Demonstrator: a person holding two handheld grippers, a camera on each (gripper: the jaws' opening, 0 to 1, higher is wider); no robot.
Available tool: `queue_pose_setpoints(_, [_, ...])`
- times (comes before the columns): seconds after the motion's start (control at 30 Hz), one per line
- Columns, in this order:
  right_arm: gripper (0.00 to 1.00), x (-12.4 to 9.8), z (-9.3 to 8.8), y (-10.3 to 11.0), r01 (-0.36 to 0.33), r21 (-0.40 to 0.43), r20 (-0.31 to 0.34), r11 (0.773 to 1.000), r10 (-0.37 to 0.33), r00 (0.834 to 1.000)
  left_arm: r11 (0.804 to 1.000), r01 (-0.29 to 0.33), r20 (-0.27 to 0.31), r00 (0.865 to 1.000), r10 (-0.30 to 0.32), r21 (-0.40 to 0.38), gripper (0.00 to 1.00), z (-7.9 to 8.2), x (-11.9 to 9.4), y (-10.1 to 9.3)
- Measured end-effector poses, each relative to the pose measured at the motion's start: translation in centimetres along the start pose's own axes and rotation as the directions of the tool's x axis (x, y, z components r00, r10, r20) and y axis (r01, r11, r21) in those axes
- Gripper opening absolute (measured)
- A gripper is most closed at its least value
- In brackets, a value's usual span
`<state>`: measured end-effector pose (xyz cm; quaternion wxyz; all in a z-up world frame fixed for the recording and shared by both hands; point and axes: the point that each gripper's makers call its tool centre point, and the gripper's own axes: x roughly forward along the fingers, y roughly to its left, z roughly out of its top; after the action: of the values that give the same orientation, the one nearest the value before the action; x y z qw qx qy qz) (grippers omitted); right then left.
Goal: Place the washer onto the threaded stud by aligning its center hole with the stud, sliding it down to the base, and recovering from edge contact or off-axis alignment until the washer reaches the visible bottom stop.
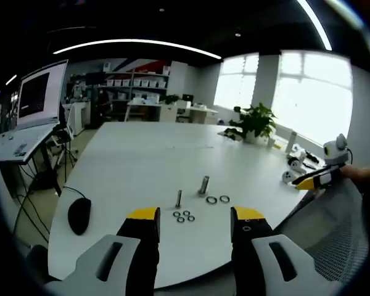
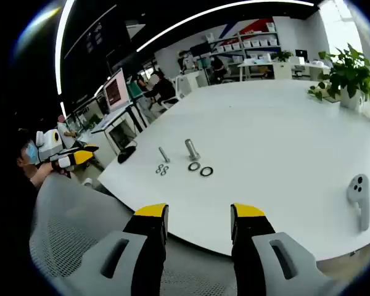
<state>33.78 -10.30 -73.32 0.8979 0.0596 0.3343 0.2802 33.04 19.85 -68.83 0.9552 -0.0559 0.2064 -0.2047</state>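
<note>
On the white table (image 1: 142,166) stand two upright threaded studs, a thin one (image 1: 179,198) and a thicker one (image 1: 204,184). Two large dark washers (image 1: 217,199) lie flat beside the thick stud, and several small washers (image 1: 183,216) lie in a cluster in front of the thin stud. My left gripper (image 1: 195,223) is open, well short of them, with nothing between its jaws. The right gripper view has the same thick stud (image 2: 191,149), thin stud (image 2: 164,154) and large washers (image 2: 200,168). My right gripper (image 2: 199,219) is open and empty, off the table's edge.
A black computer mouse (image 1: 79,214) lies at the table's left edge. A potted plant (image 1: 254,121) and small items stand at the far right. A white controller (image 2: 358,192) lies on the table. A mesh chair back (image 2: 68,228) sits below. The other gripper (image 2: 71,158) shows at left.
</note>
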Motion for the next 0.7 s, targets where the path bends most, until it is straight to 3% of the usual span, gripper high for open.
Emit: queue_pose_setpoints(0.7, [0.39, 0.19, -0.40, 0.24, -0.014, 0.005, -0.022, 1.000, 0.014, 1.000, 1.000, 0.014, -0.026, 1.000, -0.014, -0.006, 0.35, -0.45, 0.00, -0.22])
